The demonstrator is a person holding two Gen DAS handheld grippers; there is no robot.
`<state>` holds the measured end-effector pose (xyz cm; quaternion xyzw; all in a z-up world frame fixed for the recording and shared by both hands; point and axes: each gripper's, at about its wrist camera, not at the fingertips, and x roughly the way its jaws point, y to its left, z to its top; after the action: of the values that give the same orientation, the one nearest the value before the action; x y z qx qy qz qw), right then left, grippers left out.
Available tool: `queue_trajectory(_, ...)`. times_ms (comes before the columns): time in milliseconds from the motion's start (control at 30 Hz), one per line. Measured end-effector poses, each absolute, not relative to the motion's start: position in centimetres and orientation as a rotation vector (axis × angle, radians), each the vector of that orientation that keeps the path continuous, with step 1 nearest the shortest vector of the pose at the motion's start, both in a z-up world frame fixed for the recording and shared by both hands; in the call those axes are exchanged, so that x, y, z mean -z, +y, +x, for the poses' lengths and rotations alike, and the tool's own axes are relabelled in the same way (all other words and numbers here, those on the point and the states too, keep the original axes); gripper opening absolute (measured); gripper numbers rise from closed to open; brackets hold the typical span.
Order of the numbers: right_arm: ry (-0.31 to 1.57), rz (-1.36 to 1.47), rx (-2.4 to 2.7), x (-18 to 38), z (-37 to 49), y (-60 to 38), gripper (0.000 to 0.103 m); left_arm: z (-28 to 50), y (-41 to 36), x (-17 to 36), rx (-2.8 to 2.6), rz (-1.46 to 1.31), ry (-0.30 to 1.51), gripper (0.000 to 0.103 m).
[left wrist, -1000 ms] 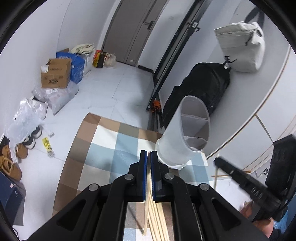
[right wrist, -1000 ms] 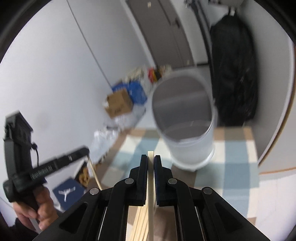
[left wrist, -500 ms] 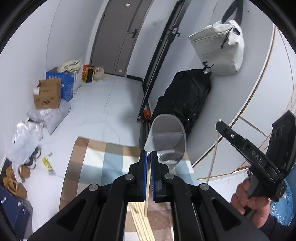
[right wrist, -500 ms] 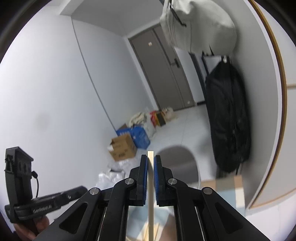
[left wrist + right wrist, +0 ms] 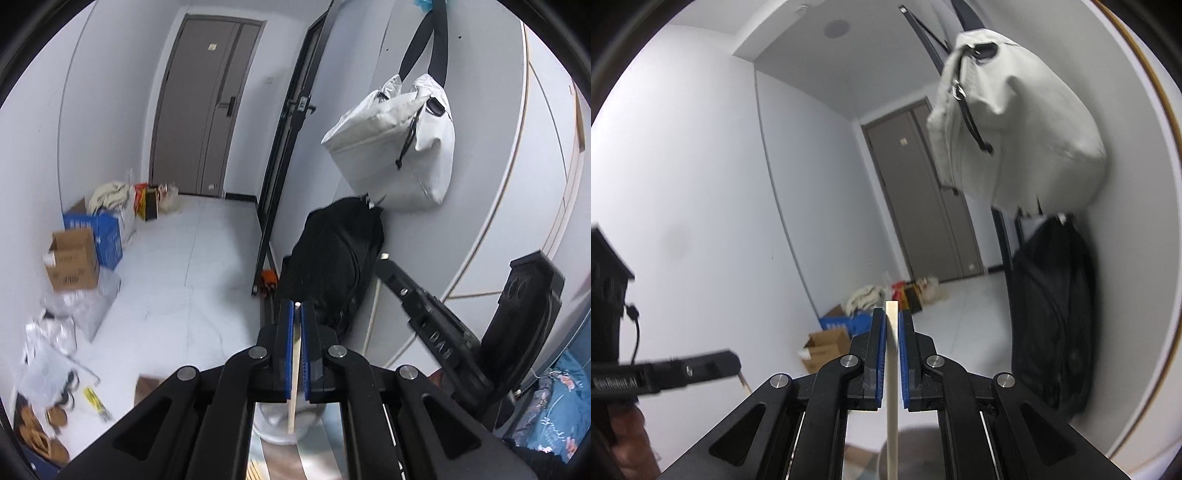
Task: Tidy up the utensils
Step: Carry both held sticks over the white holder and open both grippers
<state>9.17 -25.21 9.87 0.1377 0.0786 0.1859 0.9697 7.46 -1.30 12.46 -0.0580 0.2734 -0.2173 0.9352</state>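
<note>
My left gripper (image 5: 296,306) is shut on a pale wooden chopstick (image 5: 293,387) that hangs down between its blue pads. The chopstick's lower end sits over the white utensil holder (image 5: 277,424), seen only as a sliver under the gripper. My right gripper (image 5: 892,314) is shut on another wooden chopstick (image 5: 892,387), held nearly upright, with the holder's rim (image 5: 916,435) just below. The right gripper also shows in the left wrist view (image 5: 384,260), holding its chopstick (image 5: 371,317). The left gripper shows in the right wrist view (image 5: 735,360).
A white bag (image 5: 395,147) and a black bag (image 5: 332,258) hang on the wall at right. Cardboard and blue boxes (image 5: 74,258) and plastic bags lie on the floor at left. A grey door (image 5: 199,122) stands at the back. More chopsticks (image 5: 255,472) lie below.
Both grippers have lifted and tilted up with their chopsticks. The checked mat and the holder have dropped nearly out of view beneath them. The right gripper has come closer to the left.
</note>
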Motion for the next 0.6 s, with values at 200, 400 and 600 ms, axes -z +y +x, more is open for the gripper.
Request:
queue_trajectory(200, 0.133, 0.244, -0.373, -9.7, 12.6, -24.4, 0.006, 10.7, -2.4, -11.9, 0.44, -0.084, 0.562, 0.0)
queue_trajectory(400, 0.108, 0.231, -0.358, -8.1, 15.4, -24.0, 0.006, 13.7, -2.4, -9.9, 0.444, -0.082, 0.594, 0.0)
queue_trajectory(600, 0.103, 0.24, -0.368, -5.9, 17.1, -23.3, 0.006, 14.7, -2.3, -8.4, 0.45, -0.074, 0.627, 0.0)
